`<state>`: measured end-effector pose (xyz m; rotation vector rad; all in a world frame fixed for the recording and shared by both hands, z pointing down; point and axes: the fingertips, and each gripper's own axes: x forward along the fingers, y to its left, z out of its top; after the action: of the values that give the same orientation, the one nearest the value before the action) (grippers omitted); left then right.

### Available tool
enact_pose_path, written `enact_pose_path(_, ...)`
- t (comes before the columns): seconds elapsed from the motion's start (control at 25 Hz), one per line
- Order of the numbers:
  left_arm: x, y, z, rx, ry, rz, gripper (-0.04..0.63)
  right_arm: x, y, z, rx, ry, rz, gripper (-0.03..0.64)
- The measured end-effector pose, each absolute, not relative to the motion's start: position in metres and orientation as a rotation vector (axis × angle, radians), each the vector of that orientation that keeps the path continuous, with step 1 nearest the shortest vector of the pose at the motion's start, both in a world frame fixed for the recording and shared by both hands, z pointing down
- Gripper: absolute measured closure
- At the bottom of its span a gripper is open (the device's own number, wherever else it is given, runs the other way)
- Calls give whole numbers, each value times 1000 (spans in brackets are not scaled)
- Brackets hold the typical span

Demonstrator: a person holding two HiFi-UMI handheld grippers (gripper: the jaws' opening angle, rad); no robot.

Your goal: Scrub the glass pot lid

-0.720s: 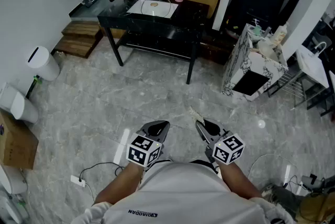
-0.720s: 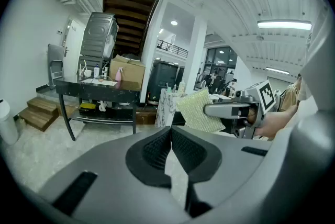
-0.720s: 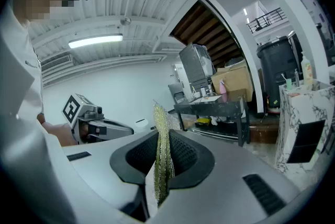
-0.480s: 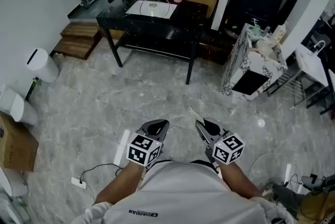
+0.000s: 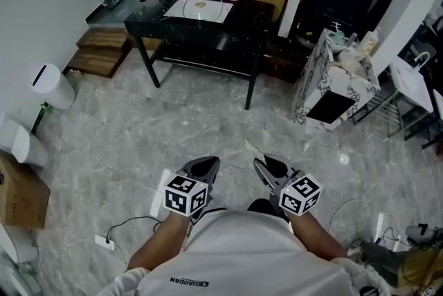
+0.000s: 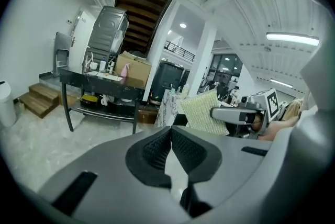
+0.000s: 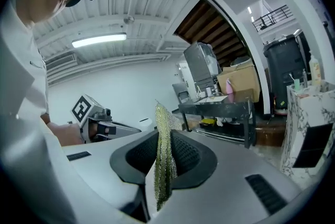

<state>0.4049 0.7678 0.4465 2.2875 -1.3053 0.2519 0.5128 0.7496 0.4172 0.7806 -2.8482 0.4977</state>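
Right gripper: clamped on scouring pad. Left gripper: jaws together, empty. Glass pot lid on black table, well apart; scrubbing judged not yet begun.

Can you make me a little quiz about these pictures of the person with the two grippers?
1. True or false: the left gripper is shut with nothing in it.
2. What does the right gripper hold? A a bottle, B a scrub pad, C a spoon.
3. Fill in: the glass pot lid lies far off on the black ____.
Key: 1 true; 2 B; 3 table.
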Motion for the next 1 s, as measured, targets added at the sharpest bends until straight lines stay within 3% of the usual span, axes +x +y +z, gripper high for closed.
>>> enact_pose_path(0.64,341,694,480,2206,-1405,297,580,450,644,458,718,-2824,642,543)
enact_pose_path(1.0,301,557,482,2159,-1444,345,580,380,492,460,568,-2865,600,543)
